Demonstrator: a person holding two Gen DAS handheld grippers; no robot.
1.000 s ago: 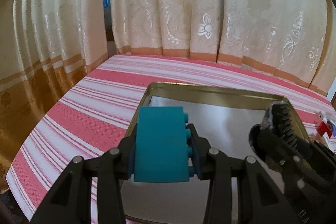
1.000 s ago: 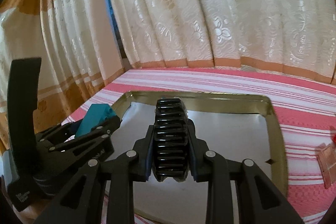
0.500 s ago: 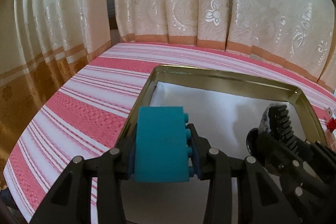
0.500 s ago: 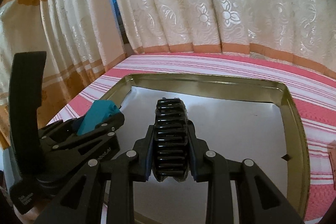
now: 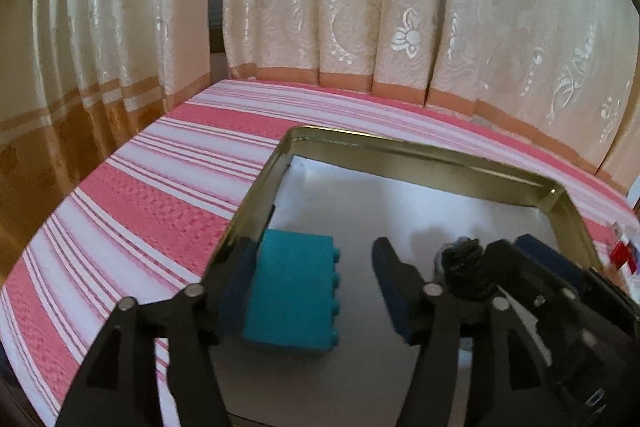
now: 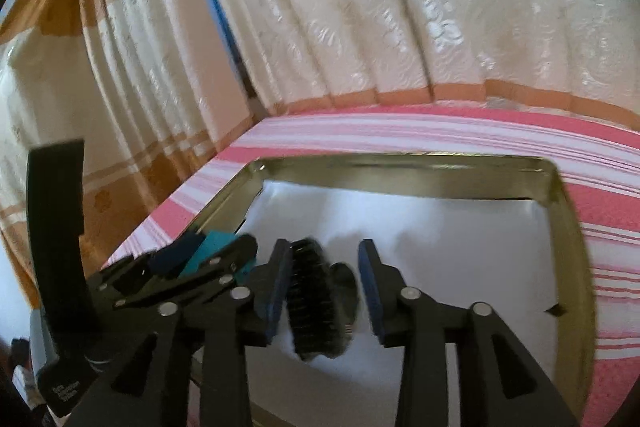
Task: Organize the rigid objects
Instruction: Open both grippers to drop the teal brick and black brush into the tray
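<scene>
**Both tools spread over the tray**

We had the gold-rimmed tray (image 5: pixel 436 163) lying on the pink striped surface (image 5: pixel 132 203), its white-lined floor the obvious place to gather rigid things. Our left tool (image 5: pixel 316 283) stood spread inside the tray's left edge; the teal brick (image 5: pixel 292 295) sat by its left finger, clear of the right one — let go, we judged, though whether it rested on the liner we could not tell. Our right tool (image 6: pixel 324 287) was spread too, the black toothed gear (image 6: pixel 316 295) blurred and tilted between its fingers — apparently dropping onto the liner.
</scene>
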